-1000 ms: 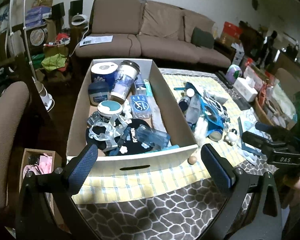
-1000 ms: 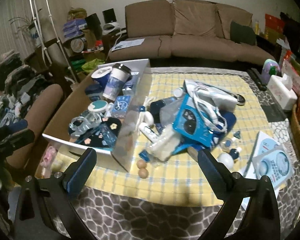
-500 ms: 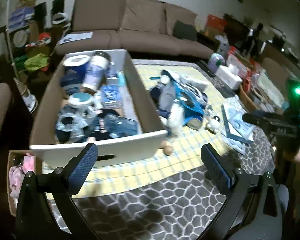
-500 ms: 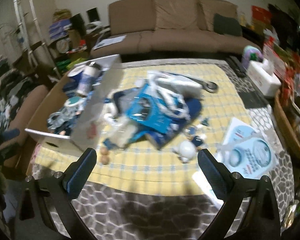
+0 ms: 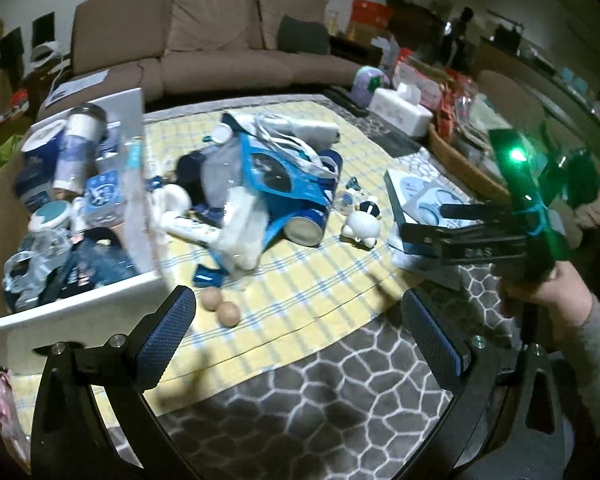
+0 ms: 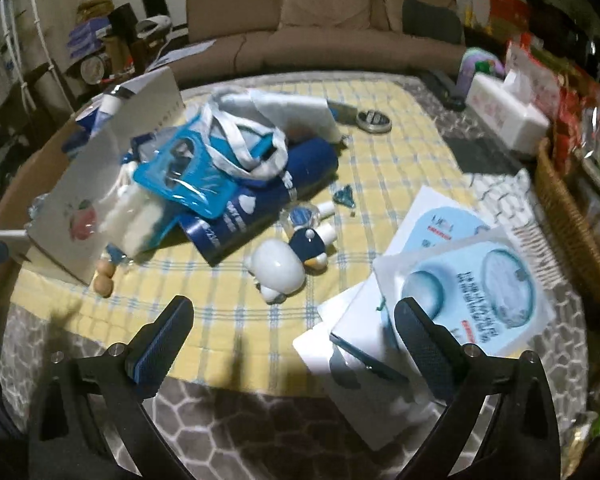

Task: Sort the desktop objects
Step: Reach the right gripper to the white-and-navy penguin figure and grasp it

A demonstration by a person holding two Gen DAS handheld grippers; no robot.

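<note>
A heap of blue and white items lies on the yellow checked cloth [image 5: 300, 280]: a blue pouch [image 6: 184, 176], a dark blue can [image 6: 260, 208] and a white strap bag [image 6: 260, 136]. A white figurine [image 6: 278, 270] lies in front of the heap, with two wooden balls [image 5: 222, 307] to its left. The cardboard box [image 5: 80, 300] on the left holds cups and jars. My left gripper [image 5: 300, 332] hovers open over the cloth's near edge. My right gripper [image 6: 294, 328] is open and empty, near the face-mask packets [image 6: 472, 280].
In the left wrist view a hand [image 5: 552, 292] holds the right gripper [image 5: 422, 220] above the packets. A round tin [image 6: 374, 120], a tissue box [image 6: 504, 108] and a wicker basket [image 6: 568, 208] stand on the right. A brown sofa [image 5: 220, 52] runs behind the table.
Both views have swung to the right: the left one from over the box toward the heap, the right one toward the mask packets. Both grippers stay open and empty.
</note>
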